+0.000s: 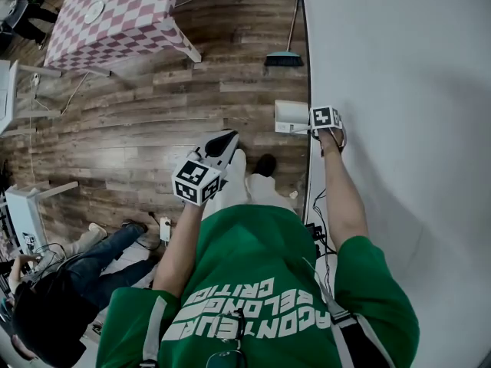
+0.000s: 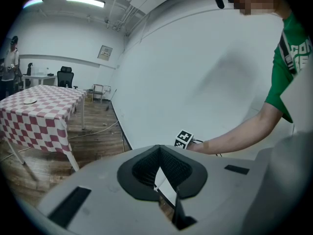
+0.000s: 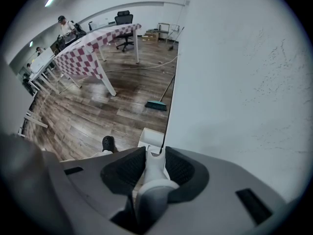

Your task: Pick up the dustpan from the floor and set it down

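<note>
I note office-style workroom: plank floor (image 1: 138, 129), checked-cloth tables (image 1: 115, 18), swivel chair (image 2: 64, 76), ceiling strip lights (image 2: 84, 1), long white wall (image 1: 399, 90), people (image 3: 66, 26) at far desks.

The dustpan (image 1: 291, 116) is white, as pale as the wall (image 1: 399, 90) beside it. Further along that wall, a broom (image 1: 284, 58) has a teal head. The floor (image 1: 153, 121) is brown wood in streaked planks. Away from the wall, the bench (image 1: 115, 14) wears a red-and-white checked cloth. The left claw (image 2: 158, 153) and the right claw (image 3: 155, 151) are grey with black ribbed pads, and their marker cubes (image 1: 198, 181) show black-and-white squares. The person's shirt (image 1: 261, 282) is green with white lettering.
</note>
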Tool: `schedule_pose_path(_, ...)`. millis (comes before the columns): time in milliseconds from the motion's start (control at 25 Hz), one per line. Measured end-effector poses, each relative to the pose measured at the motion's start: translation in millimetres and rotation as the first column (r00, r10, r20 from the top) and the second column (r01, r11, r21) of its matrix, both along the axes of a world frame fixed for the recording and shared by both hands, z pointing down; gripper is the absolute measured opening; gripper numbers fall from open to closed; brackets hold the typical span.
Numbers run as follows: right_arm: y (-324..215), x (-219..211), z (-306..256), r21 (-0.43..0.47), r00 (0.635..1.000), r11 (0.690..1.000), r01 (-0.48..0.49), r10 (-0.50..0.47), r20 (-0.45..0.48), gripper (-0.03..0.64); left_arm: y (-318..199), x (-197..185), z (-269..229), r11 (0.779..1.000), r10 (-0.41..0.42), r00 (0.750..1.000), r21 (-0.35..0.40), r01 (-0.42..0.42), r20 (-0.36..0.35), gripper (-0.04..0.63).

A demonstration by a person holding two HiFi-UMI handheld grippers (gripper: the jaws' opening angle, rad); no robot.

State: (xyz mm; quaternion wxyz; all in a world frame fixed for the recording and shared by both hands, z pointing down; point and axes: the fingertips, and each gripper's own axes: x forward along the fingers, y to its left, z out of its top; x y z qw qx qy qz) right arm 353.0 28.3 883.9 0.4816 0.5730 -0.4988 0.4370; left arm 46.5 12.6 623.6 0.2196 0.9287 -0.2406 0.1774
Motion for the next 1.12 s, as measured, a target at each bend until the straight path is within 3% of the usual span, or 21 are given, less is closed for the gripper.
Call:
schedule_pose_path(480, -1.3, -4.0, -18.7, 0.084, 0.995, 0.996, -0.024, 0.016, 0.097, 0.160, 2.7, 1.3, -3.8, 0.999, -0.036, 0.999, 0.006, 0.036, -0.009, 0.003)
schedule_pose_path(640, -1.2, -2.6, -44.6, 0.162, 0.992, 0.985, -0.061, 0.041, 0.122, 0.172, 5.3, 5.2, -6.2, 1.000, -0.029, 0.999, 0.010, 0.030, -0.012, 0.003)
schedule_pose_path(920, -3.0, 1.2, -110.3, 0.357, 0.980, 0.920, -0.163, 0.107, 0.170, 0.173, 12.5, 10.6, -9.8, 1.000, -0.020, 1.000, 0.020, 0.020, -0.014, 0.003)
schedule_pose_path(1120, 0.9, -3.2, -164.4, 0.523, 0.976, 0.830, -0.192, 0.107, 0.188, 0.172, 17.3, 10.6, -17.9, 0.999, -0.018, 0.999, 0.033, 0.020, -0.038, 0.004)
